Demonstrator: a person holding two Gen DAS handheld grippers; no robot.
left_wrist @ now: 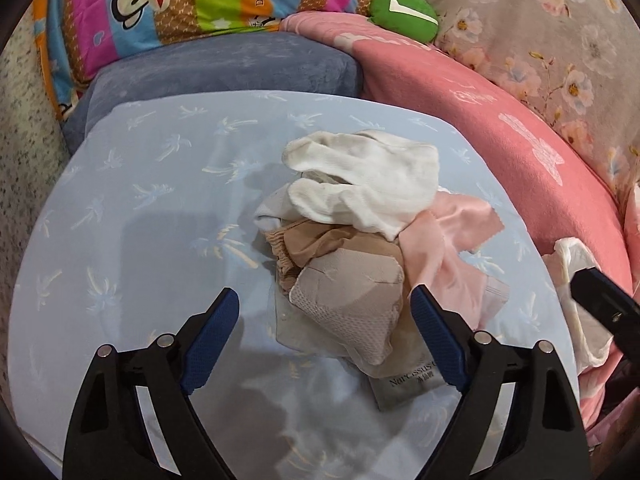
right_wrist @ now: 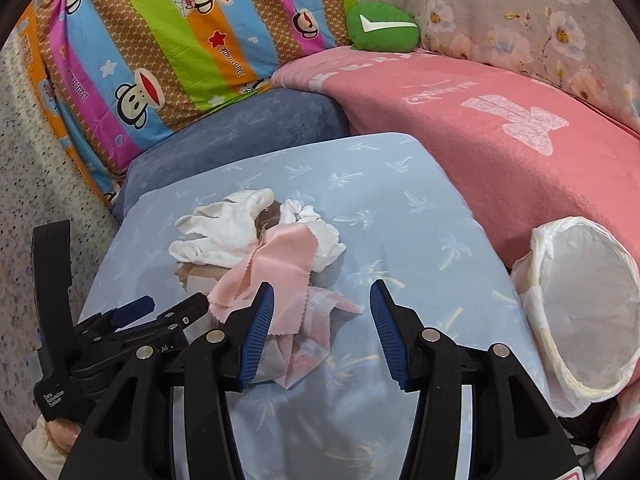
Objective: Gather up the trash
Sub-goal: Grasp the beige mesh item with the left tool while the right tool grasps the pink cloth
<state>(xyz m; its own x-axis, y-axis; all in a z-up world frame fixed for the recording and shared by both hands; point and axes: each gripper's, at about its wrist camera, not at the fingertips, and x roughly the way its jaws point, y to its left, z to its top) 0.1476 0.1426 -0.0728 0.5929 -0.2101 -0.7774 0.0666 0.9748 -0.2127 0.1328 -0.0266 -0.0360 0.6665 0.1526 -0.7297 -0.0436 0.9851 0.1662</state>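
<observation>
Left gripper: jaws wide apart, gripping nothing, beige mesh garment between them, untouched.
Right gripper: jaws half apart, empty, just beside pink satin cloth.
Trash pile: white socks, beige stocking, on light blue pillow.
Lined bin: right of pillow.

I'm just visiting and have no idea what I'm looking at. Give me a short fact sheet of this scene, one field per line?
Setting: a light blue cushion with a palm print, among bedding
Pile: white socks, a pink cloth, beige hosiery, heaped together on the cushion
Bin: white-lined bin tipped on its side, right of the pile, looks empty
Left gripper: open, around the near edge of the pile, pads not pressing
Right gripper: open, nothing held
Trash collected: none visible yet
</observation>
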